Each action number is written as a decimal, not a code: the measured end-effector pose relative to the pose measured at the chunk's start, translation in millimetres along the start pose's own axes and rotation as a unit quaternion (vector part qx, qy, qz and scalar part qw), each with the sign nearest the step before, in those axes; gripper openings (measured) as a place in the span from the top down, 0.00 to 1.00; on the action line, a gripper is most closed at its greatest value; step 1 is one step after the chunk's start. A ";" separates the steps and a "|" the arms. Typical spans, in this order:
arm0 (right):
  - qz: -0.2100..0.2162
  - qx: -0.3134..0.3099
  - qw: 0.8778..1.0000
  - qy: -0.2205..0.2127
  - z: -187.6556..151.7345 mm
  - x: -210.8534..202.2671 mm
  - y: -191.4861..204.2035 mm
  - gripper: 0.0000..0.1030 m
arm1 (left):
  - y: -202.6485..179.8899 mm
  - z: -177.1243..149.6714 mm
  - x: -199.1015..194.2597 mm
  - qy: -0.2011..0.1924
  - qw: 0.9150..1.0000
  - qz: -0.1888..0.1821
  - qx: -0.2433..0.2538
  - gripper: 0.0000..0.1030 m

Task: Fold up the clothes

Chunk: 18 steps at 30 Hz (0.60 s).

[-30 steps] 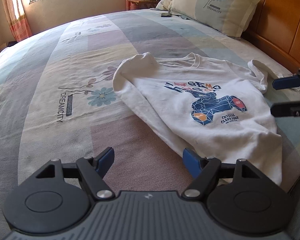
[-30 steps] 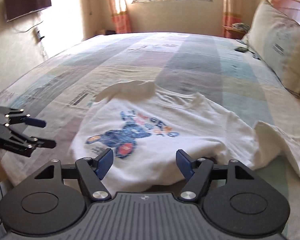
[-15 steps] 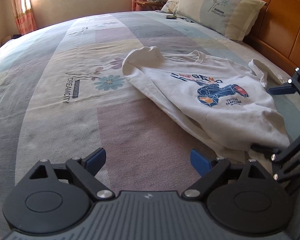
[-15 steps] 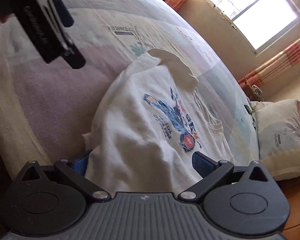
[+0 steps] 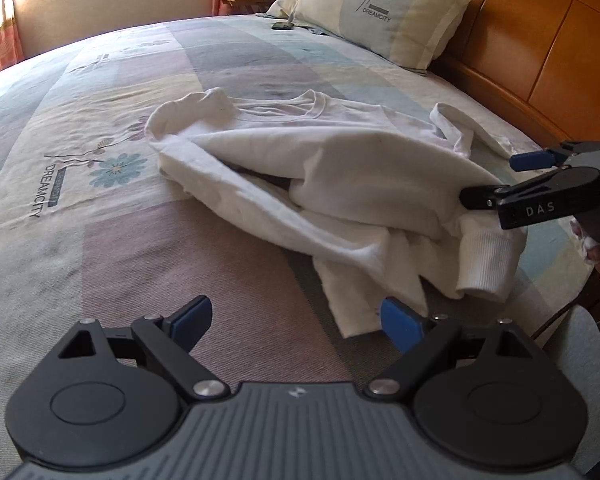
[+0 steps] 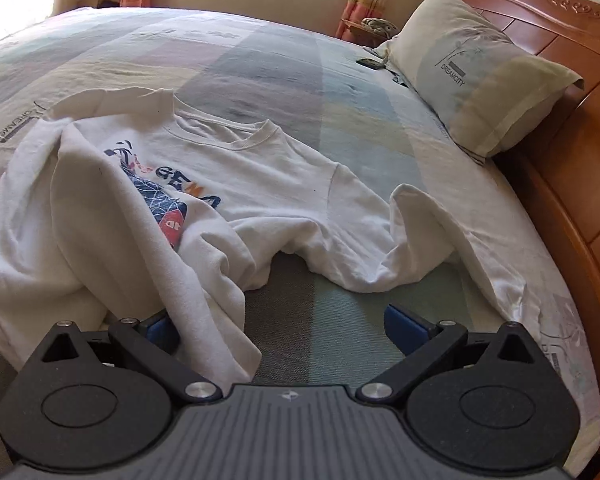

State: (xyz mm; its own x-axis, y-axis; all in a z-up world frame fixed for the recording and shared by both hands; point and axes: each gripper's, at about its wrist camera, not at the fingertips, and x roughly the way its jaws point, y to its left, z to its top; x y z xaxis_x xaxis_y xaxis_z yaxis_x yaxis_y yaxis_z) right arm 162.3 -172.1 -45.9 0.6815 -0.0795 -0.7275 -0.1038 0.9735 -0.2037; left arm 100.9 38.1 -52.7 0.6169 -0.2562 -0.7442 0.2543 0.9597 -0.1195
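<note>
A sunlit bedroom holds a wide bed [image 5: 100,208] that fills both views, spread with a patchwork cover of mauve, grey, pale green and cream panels printed with flowers and the word DREAMCITY; a curved wooden headboard [image 5: 540,52] runs along the right, and curtained windows show on the far wall; a large cream and pale-blue pillow [image 6: 480,72] leans against the headboard at the far right, with a small dark flat object [image 6: 371,63] lying on the cover just beside it; the white sweatshirt [image 6: 284,184] lies on the near right part of the bed, collar toward the far side, rumpled, its lower left portion folded up over part of the blue and orange print, one sleeve trailing off to the right toward the bed edge; in the left wrist view a ribbed cuff [image 5: 486,256] droops at the near right of the heap; the left gripper [image 5: 296,320] hangs over bare cover at the near edge with its jaws spread wide and nothing between them, the right blue pad just beside a fold of the sweatshirt; the right gripper [image 6: 278,328] also stands wide, having just been opening, a flap of the sweatshirt draped across its left finger and lying loose between the jaws without being pinched; seen from the left wrist, the right gripper [image 5: 488,180] comes in from the right with its dark finger against the cloth.
</note>
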 end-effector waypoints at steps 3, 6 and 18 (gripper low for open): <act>0.023 0.011 0.999 -0.026 -9.5 -17.0 4.6 0.00 | -13.1 4.1 11.3 0.000 1.000 -0.013 0.002 0.11; 0.030 0.021 0.998 -0.049 -19.2 -34.2 8.8 0.00 | -25.9 7.8 27.3 -0.002 1.000 -0.011 0.005 0.11; 0.050 0.053 0.995 -0.066 -39.1 -52.0 8.9 0.00 | 22.3 15.9 50.7 -0.029 0.986 0.151 -0.064 0.11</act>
State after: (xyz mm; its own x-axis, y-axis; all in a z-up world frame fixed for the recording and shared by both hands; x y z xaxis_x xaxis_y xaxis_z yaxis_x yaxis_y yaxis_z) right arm 97.7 -167.7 -35.4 0.7621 0.0411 -0.6462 -0.1042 0.9928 -0.0598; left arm 149.7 44.7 -82.6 0.6928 0.0399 -0.7200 -0.0407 0.9990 0.0162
